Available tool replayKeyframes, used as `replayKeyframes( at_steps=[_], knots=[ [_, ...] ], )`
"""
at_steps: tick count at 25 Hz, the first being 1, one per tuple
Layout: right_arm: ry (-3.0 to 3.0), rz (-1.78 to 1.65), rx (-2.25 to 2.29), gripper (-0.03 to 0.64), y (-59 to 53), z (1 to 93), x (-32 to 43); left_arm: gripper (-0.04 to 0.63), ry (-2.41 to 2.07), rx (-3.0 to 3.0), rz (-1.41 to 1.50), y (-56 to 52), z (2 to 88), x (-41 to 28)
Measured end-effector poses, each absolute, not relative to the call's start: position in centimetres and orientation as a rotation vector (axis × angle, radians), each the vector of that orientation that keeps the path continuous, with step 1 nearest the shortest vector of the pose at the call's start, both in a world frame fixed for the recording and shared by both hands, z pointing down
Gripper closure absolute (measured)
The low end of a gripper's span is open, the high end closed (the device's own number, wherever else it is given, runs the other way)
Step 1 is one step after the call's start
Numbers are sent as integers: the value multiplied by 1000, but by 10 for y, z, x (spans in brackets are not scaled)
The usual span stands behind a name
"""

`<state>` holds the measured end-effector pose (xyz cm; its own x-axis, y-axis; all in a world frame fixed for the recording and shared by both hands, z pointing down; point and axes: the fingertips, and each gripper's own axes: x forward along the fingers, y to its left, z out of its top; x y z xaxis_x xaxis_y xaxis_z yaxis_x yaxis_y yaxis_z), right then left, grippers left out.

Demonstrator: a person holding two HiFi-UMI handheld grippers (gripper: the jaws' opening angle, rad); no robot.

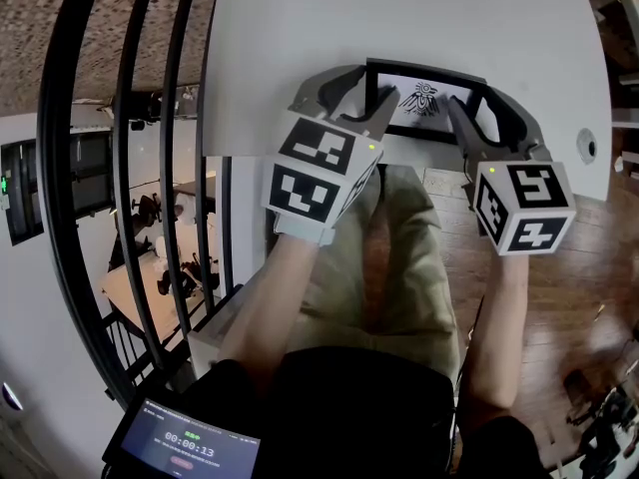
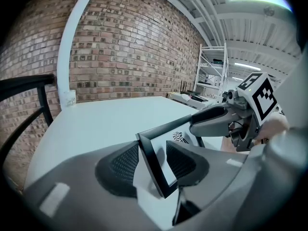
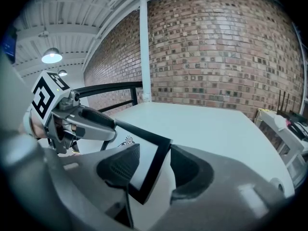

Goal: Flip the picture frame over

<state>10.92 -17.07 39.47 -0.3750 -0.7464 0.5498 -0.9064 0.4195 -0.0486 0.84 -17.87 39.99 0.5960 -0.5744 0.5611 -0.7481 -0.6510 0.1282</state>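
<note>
Both grippers are at the picture frame (image 1: 424, 103), upper centre of the head view. It sits on the white table (image 1: 399, 18), right at the table's near edge, face up, with a black bird-like print visible in a black border. It looks flat on the table; I can't rule out a slight lift.

Left gripper (image 1: 374, 83): at the frame's left end, jaws wide apart. In the left gripper view the frame's black side bar runs between the ribbed pads (image 2: 120, 165), corner nearest the camera. White shows between the bar and the right-hand pad, so it isn't clamped.

Right gripper (image 1: 469, 98): mirror case at the frame's right end. In the right gripper view the side bar and near corner stand between the pads (image 3: 118, 165), with a gap on the left side of the bar. Jaws apart, straddling and not gripping.

Each gripper shows in the other's view, reaching in over the frame's far end.

Surroundings: black railing (image 1: 130, 168) down the left of the head view, wood floor (image 1: 559, 267) at the right, the person's olive trousers (image 1: 389, 257) at centre, and a tablet (image 1: 190, 447) showing a timer at bottom left. A brick wall (image 2: 125, 47) stands behind the table.
</note>
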Motion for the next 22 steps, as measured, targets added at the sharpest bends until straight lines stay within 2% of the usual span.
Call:
replayKeyframes(
  at_steps=[22],
  knots=[
    [-2215,501,1400,433,-178,417,112,408,-1051,2454,708,-184,421,12]
  ],
)
